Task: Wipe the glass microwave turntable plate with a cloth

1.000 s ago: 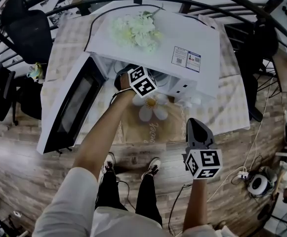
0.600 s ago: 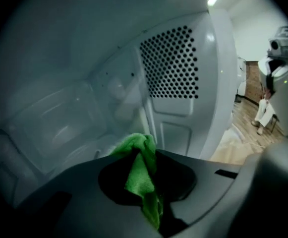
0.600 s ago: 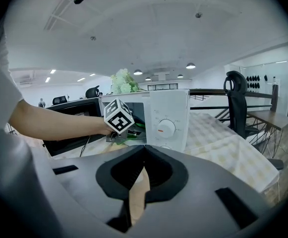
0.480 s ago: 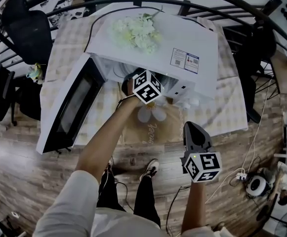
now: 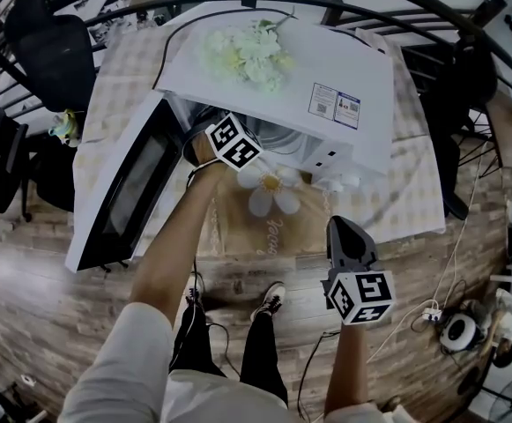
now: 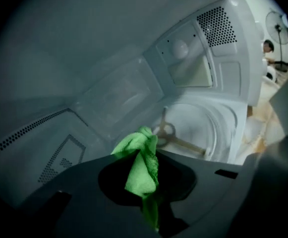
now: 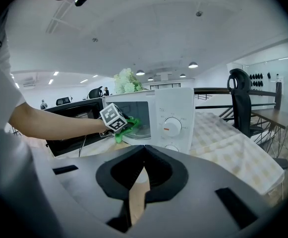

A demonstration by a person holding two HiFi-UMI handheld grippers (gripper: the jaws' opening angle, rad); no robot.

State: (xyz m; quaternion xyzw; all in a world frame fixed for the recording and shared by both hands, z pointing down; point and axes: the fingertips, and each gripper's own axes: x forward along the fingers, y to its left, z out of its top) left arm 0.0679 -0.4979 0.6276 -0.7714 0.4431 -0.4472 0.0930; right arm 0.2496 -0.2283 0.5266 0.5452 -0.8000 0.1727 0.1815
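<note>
- Checked cloth covers the counter point(image 5: 414, 192), and a white boxy microwave oven point(image 5: 326, 69) stands on it with its dark-windowed door point(image 5: 128, 192) swung fully open to the left, so the cavity can be reached.
- A bunch of pale artificial flowers point(image 5: 242, 51) lies on the oven's top, and a daisy-shaped mat point(image 5: 271, 189) lies on the counter in front of it.
- The left gripper point(image 6: 148, 162) is inside the cavity. Its jaws are clamped on a bunched bright green microfibre cloth point(image 6: 139, 157), whose loose end sticks out ahead as the wiping pad.
- The round clear glass turntable plate point(image 6: 218, 128) sits on the cavity floor, just beyond the cloth and to its right. I cannot tell whether the cloth touches it.
- The right gripper point(image 7: 143, 157) hangs well in front of the oven. Its jaws are closed together on nothing, so it is likely just kept out of the way.
- Compared with half a second ago, the left gripper's marker cube has moved toward the door side of the cavity, which fits a sweeping stroke. The right gripper has hardly moved.
</note>
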